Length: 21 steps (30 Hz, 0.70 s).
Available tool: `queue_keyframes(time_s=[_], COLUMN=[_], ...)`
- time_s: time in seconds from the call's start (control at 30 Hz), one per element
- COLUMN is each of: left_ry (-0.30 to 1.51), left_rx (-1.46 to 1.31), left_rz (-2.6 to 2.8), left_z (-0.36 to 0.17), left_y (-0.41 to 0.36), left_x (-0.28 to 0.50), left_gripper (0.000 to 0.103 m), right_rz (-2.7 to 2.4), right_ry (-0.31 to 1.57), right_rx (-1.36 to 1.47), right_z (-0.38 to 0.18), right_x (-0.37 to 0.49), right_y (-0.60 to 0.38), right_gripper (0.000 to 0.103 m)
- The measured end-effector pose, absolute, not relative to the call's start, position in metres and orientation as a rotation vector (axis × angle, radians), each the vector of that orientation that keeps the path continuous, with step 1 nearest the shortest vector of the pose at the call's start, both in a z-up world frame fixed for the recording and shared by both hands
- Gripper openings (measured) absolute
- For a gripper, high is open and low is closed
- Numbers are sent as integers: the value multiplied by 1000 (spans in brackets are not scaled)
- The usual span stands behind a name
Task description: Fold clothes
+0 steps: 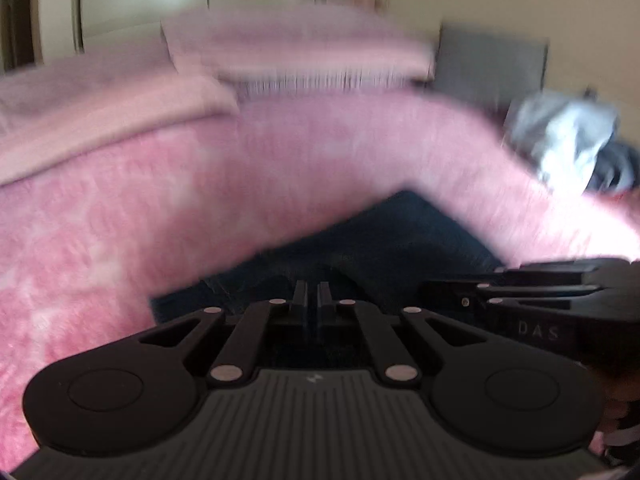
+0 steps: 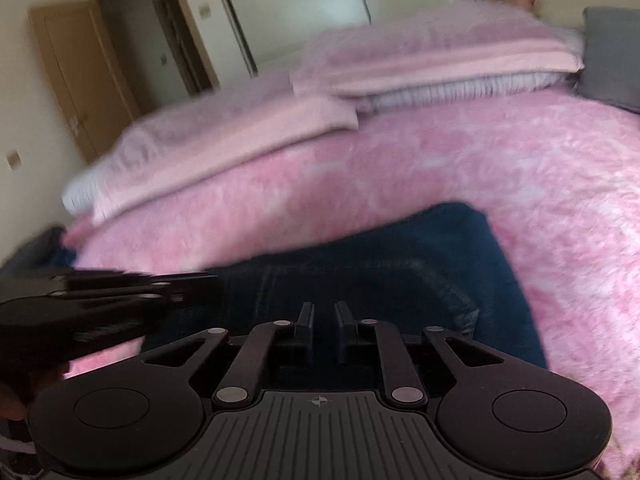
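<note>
Dark blue jeans (image 1: 380,240) lie folded on a fluffy pink bed cover (image 1: 120,208); the right wrist view shows them as a thick block (image 2: 400,264) with stitched seams. My left gripper (image 1: 312,294) is low over their near edge, its jaws shut, with no cloth visibly between them. It also enters the right wrist view from the left (image 2: 212,280). My right gripper (image 2: 323,314) is over the jeans too, its jaws a narrow gap apart, and nothing is seen pinched in it. The left wrist view shows it from the side (image 1: 424,288). Both views are blurred.
Pink pillows (image 2: 440,52) and a folded pink blanket (image 2: 224,148) lie at the head of the bed. A grey cushion (image 1: 492,56) stands at the back right, and a heap of pale blue and dark clothes (image 1: 568,136) lies near it. A wooden door (image 2: 68,80) stands open at the left.
</note>
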<state>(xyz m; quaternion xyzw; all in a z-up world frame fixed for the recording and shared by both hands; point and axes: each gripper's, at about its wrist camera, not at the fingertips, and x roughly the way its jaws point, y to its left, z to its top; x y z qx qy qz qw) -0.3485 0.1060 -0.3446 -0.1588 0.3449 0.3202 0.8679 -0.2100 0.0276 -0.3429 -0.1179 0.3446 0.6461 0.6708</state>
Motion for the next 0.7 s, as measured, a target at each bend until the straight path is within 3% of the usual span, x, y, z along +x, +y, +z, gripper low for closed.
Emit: queue_keyframes(time_s=[0.13, 0.3, 0.4, 0.53, 0.7], left_ry=[835, 866, 1022, 1103, 1123], left_rx=[-345, -358, -357, -313, -338], left_rz=[669, 659, 686, 653, 552], left_z=[-357, -319, -340, -346, -319], left_y=[119, 117, 123, 125, 141], left_x=[-331, -328, -323, -312, -308], left_gripper=[4, 3, 3, 3, 3], right_rz=[1440, 1381, 1366, 1387, 1206], right_ry=[713, 843, 892, 922, 1136], right_rx=[-456, -431, -460, -506, -249], right_z=[-365, -336, -346, -353, -336], right_x=[-226, -209, -207, -204, -162], right_y=[50, 52, 45, 45, 35], right_gripper=[14, 15, 14, 14, 15])
